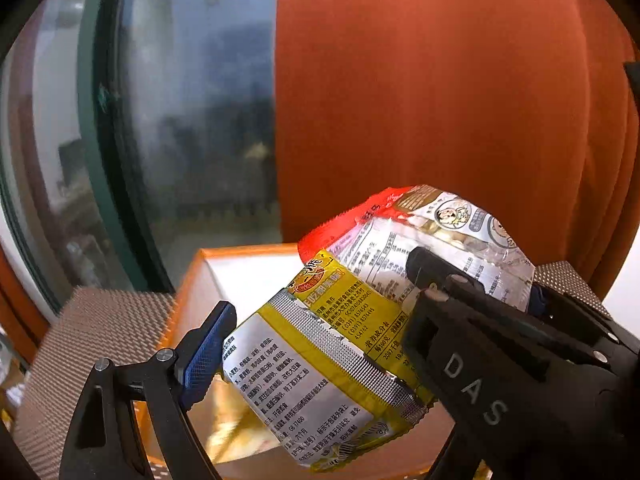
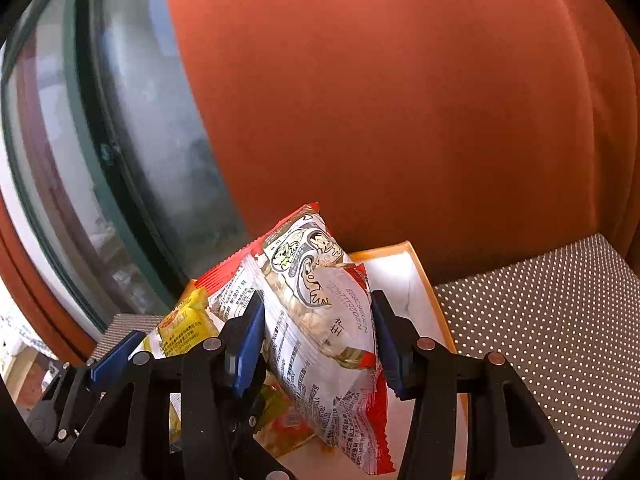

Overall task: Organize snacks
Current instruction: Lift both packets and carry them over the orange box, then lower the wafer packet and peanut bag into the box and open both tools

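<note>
My left gripper (image 1: 320, 300) is shut on a yellow snack packet (image 1: 320, 360) and holds it above an orange-rimmed white box (image 1: 224, 276). My right gripper (image 2: 318, 312) is shut on a red and white snack packet (image 2: 320, 312) with cartoon figures, held above the same box (image 2: 404, 276). The two packets are side by side: the red and white one shows in the left wrist view (image 1: 432, 228), the yellow one in the right wrist view (image 2: 186, 322). More snack wrappers (image 2: 280, 428) lie in the box below.
The box sits on a dotted grey surface (image 2: 540, 340), also seen at the left (image 1: 92, 328). An orange curtain (image 2: 400, 100) hangs behind. A dark-framed window (image 1: 180, 120) is at the left.
</note>
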Demonstrator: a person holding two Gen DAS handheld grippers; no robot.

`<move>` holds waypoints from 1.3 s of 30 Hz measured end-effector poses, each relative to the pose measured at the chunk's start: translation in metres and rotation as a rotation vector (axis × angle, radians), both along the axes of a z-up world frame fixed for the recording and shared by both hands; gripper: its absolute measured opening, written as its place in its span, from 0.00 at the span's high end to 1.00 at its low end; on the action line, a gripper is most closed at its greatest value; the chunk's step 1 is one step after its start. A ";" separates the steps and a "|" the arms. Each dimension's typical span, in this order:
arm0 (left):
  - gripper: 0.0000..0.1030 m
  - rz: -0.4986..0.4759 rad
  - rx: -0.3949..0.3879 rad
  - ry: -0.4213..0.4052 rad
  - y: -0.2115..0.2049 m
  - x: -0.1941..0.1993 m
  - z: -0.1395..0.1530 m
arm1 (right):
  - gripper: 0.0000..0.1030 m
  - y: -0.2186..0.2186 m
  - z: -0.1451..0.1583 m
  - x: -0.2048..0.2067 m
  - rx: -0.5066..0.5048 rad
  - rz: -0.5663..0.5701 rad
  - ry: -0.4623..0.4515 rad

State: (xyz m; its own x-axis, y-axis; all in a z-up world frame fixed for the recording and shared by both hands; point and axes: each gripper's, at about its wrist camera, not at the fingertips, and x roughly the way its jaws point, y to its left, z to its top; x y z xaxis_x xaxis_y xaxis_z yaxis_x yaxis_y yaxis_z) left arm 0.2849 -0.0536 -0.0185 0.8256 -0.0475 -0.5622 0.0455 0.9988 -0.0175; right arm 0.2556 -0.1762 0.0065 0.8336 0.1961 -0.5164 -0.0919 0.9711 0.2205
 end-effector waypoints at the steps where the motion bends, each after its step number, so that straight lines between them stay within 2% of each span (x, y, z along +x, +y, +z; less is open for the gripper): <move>1: 0.14 -0.005 -0.016 0.020 0.000 0.006 -0.005 | 0.48 -0.003 -0.005 0.005 0.004 -0.011 0.016; 10: 0.14 -0.019 -0.066 0.168 -0.007 0.047 -0.040 | 0.48 -0.015 -0.038 0.036 -0.017 -0.054 0.136; 15: 0.13 -0.011 -0.008 0.252 -0.017 0.056 -0.047 | 0.48 -0.017 -0.051 0.043 -0.020 -0.048 0.191; 23: 0.06 0.010 0.023 0.311 -0.001 0.055 -0.053 | 0.48 -0.008 -0.054 0.046 -0.044 -0.043 0.185; 27: 0.03 0.020 0.055 0.312 0.005 0.052 -0.052 | 0.48 0.003 -0.055 0.046 -0.044 -0.034 0.195; 32: 0.03 0.053 0.142 0.276 0.013 0.047 -0.050 | 0.45 0.013 -0.057 0.044 -0.042 -0.044 0.205; 35: 0.03 0.063 0.159 0.262 0.019 0.045 -0.049 | 0.44 0.019 -0.056 0.039 -0.056 -0.083 0.179; 39: 0.02 0.065 0.155 0.254 0.026 0.042 -0.048 | 0.40 0.028 -0.056 0.038 -0.129 -0.139 0.179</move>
